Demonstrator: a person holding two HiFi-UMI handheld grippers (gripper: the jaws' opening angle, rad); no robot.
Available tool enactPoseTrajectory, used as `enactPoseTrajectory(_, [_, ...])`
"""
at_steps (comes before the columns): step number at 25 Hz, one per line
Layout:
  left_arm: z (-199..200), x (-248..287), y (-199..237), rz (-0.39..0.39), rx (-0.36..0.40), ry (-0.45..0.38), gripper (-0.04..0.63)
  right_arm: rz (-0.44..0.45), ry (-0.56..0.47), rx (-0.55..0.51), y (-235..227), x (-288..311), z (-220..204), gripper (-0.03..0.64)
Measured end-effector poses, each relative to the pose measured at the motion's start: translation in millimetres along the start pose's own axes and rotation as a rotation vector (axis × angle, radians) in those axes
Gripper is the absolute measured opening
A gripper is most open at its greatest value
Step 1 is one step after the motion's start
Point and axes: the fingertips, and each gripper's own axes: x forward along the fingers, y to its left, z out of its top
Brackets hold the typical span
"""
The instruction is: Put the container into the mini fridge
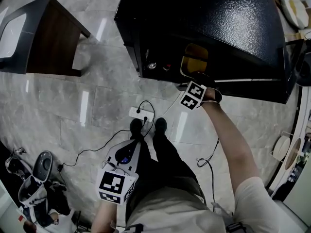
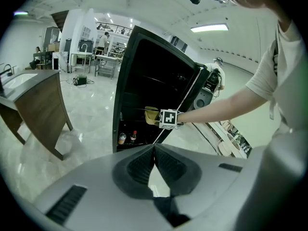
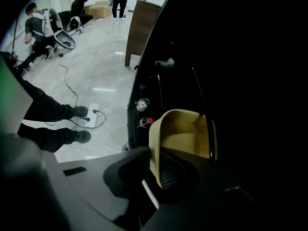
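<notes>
Darkness hides the mini fridge (image 3: 240, 57) interior and the right edge of the container (image 3: 185, 129); the shelf items (image 3: 143, 104) are too small to name.

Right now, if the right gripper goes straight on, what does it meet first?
The right gripper, shut on the tan open-top plastic container, points into the dark inside of the black mini fridge. Nothing shows ahead; likely its back wall, depth unclear.
</notes>
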Motion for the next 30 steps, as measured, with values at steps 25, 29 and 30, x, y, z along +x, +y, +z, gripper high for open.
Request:
enactPoseTrajectory(25, [3.1,9.7,27.8,-0.039,0.027,0.004,0.057,-0.286,0.03,0.158,-49.0,-8.0,-3.1,0.109])
enactPoseTrajectory(29, [2.7,11.1,34.0,-0.046,0.029,0.012,0.057,-0.294,0.031,0.186,-57.1,-7.4,0.7,0.109])
enactPoseTrajectory(30, [2.4,11.1,36.2,-0.046,0.029,0.015,0.057,-0.304,0.032,0.192,-60.6,-7.5,1.1,0.109])
